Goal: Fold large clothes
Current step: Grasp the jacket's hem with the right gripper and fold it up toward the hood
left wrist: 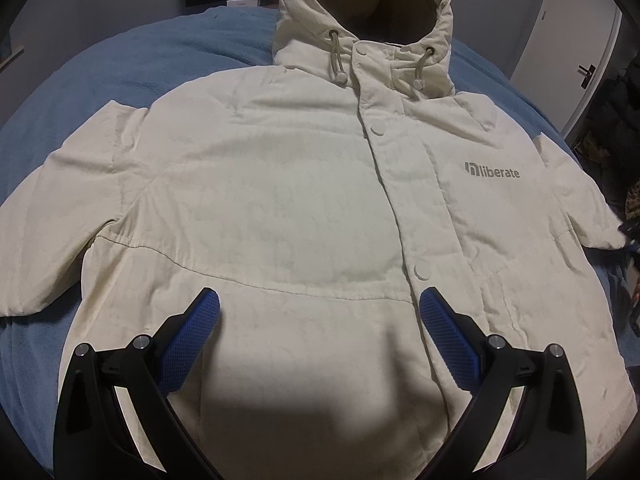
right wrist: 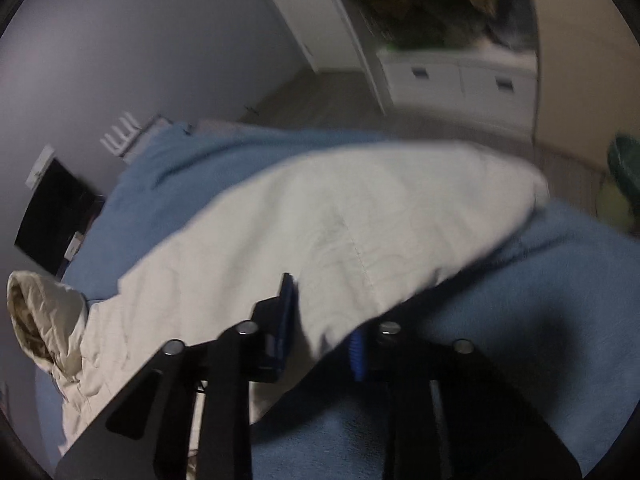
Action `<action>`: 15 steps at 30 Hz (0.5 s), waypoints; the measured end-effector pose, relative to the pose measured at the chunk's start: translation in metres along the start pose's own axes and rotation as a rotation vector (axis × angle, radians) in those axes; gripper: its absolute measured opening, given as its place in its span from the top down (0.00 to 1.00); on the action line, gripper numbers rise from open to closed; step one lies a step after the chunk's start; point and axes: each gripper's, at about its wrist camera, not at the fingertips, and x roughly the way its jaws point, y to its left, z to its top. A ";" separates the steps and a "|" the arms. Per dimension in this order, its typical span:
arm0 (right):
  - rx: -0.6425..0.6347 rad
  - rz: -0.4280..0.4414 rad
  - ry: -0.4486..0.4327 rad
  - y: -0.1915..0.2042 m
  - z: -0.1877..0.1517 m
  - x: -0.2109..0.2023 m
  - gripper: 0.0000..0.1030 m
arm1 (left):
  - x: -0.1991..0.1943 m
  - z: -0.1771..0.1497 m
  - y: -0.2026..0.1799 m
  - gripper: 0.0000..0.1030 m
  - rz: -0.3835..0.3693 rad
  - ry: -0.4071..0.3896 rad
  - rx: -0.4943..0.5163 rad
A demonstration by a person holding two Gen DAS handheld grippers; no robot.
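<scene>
Left sleeve: the jacket's [left wrist: 280, 184] sleeve on the left of the left wrist view [left wrist: 44, 216] lies flat on the blue bedcover [left wrist: 80, 92], stretched out sideways.
Left tool: the left tool [left wrist: 319, 312] hangs over the lower front of the jacket with its blue pads [left wrist: 192, 344] spread wide, nothing between them; its shadow falls on the cloth below.
Jacket: cream, hooded, spread face up on the bed, snaps closed down the front, hood [left wrist: 372, 12] at the far end, grey "liberate" logo [left wrist: 493, 171] on the chest.
Right sleeve: in the right wrist view this sleeve [right wrist: 360, 208] is raised off the bedcover [right wrist: 560, 280] and runs up and away to its cuff; the picture is blurred.
Right tool: the right tool [right wrist: 320, 320] has its jaws pressed onto the sleeve, pinching the fabric between the blue pads [right wrist: 286, 312].
Room: white drawers [right wrist: 460, 80] stand beyond the bed.
</scene>
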 end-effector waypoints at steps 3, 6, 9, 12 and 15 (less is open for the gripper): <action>-0.098 0.045 -0.098 0.026 0.005 -0.033 0.82 | -0.001 -0.001 0.000 0.06 0.006 -0.004 0.006; -0.200 0.135 -0.161 0.058 0.005 -0.066 0.82 | -0.001 -0.001 -0.001 0.06 0.006 -0.011 0.015; -0.313 0.227 -0.206 0.096 -0.002 -0.096 0.82 | -0.002 0.000 -0.003 0.06 0.008 -0.019 0.029; -0.424 0.322 -0.218 0.132 -0.019 -0.121 0.82 | -0.002 0.000 -0.006 0.06 0.010 -0.023 0.044; -0.499 0.421 -0.167 0.164 -0.045 -0.134 0.82 | -0.001 0.000 -0.008 0.06 0.012 -0.026 0.055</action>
